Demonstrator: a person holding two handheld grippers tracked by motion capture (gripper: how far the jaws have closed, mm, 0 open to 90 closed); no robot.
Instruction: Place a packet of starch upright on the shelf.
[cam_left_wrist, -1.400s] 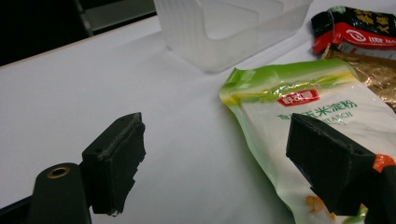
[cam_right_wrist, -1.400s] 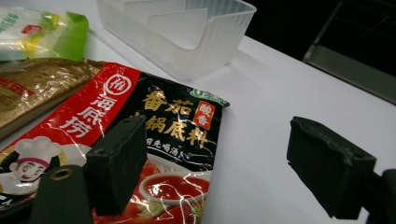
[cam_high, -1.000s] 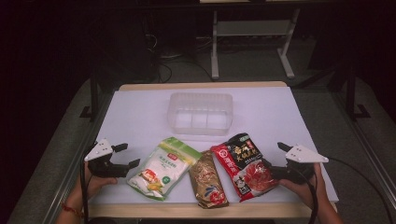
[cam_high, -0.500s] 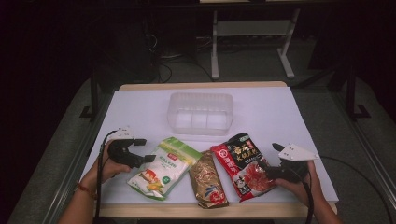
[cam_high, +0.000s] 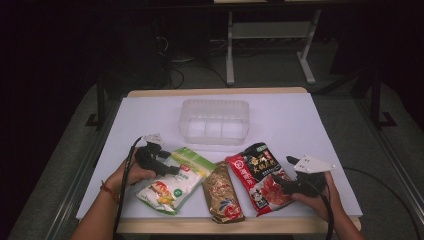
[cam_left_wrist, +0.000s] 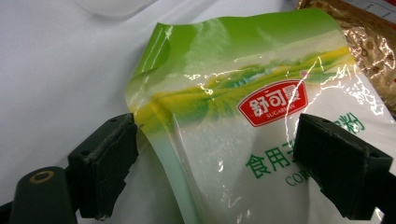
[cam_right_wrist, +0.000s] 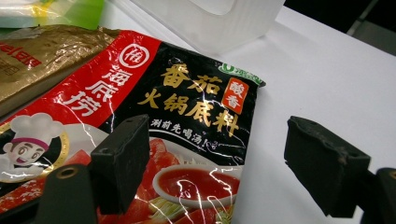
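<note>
Since a second earlier, both grippers had closed in on the bags, the left one travelling farther. At the left, the left gripper (cam_high: 167, 169) sat over the upper left edge of the green bag (cam_high: 173, 179), jaws apart and straddling that edge, nothing clamped. That bag lay flat near the front of the table (cam_high: 300, 120), its long axis slanting from near left to far right, top toward the clear box (cam_high: 214, 121). A gold bag (cam_high: 223, 193) lay between. Rightward, the red bag (cam_high: 260, 175) slanted the other way; the right gripper (cam_high: 280, 181) hovered over its right edge, jaws apart, empty.
</note>
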